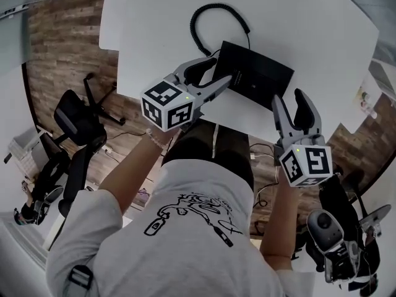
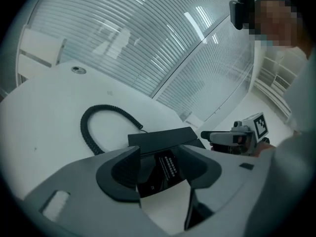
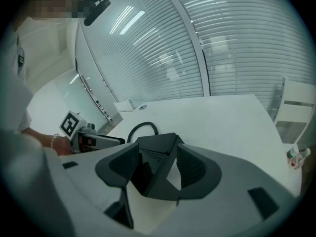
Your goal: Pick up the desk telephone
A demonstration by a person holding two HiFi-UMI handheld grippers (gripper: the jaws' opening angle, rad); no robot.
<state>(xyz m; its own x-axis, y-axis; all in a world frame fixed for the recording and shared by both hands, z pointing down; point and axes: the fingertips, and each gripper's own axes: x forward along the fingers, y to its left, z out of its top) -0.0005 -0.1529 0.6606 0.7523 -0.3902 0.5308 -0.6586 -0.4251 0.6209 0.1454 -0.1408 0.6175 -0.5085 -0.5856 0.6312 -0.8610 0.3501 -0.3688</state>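
In the head view, both forearms reach forward over the near edge of the white worktop (image 1: 154, 36). The left gripper (image 1: 219, 68) slants toward the near left corner of the desk telephone (image 1: 257, 73). The right gripper (image 1: 289, 99) points up at its near right corner. Only the gripper views show the jaws squarely. Each pair stands wide apart and grips nothing, with a corner of the black telephone framed between the pads. The telephone lies by the worktop's near edge. Its coiled cord (image 1: 207, 17) loops toward the far edge. Slatted blinds (image 3: 237, 43) beyond appear only in the gripper views.
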